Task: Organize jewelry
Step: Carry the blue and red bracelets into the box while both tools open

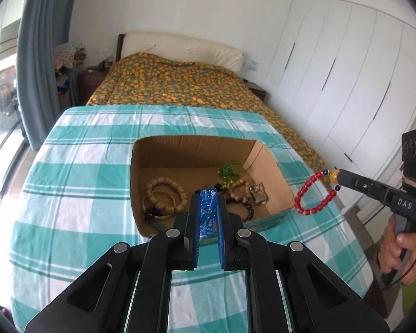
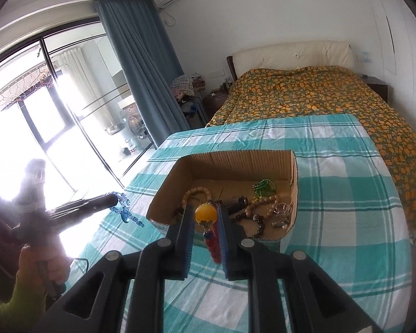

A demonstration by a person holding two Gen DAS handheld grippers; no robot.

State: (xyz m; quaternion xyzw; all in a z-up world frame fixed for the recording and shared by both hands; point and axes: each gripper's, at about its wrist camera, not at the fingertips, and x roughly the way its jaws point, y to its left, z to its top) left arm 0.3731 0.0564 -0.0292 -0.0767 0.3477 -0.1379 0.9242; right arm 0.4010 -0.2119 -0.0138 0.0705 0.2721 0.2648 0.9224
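An open cardboard box (image 1: 191, 145) (image 2: 235, 158) sits on the teal checked cloth and holds several bracelets: tan wooden beads (image 1: 166, 194) (image 2: 197, 194), dark beads (image 1: 246, 211), a green one (image 1: 230, 170) (image 2: 264, 186) and a metal piece (image 1: 259, 193) (image 2: 283, 211). My left gripper (image 1: 208, 194) (image 2: 116, 201) is shut on a blue bead bracelet (image 1: 206, 211) (image 2: 127, 212), above the box's near edge. My right gripper (image 2: 205, 208) (image 1: 337, 176) is shut on a red bead bracelet (image 1: 314, 194) (image 2: 213, 244) with a yellow bead (image 2: 206, 213), held in the air right of the box.
The cloth-covered table (image 1: 83, 166) (image 2: 346, 194) stands at the foot of a bed with an orange-patterned cover (image 1: 177, 83) (image 2: 319, 94). White wardrobe doors (image 1: 346, 69) are to the right. A curtain (image 2: 141, 69) and window are to the left.
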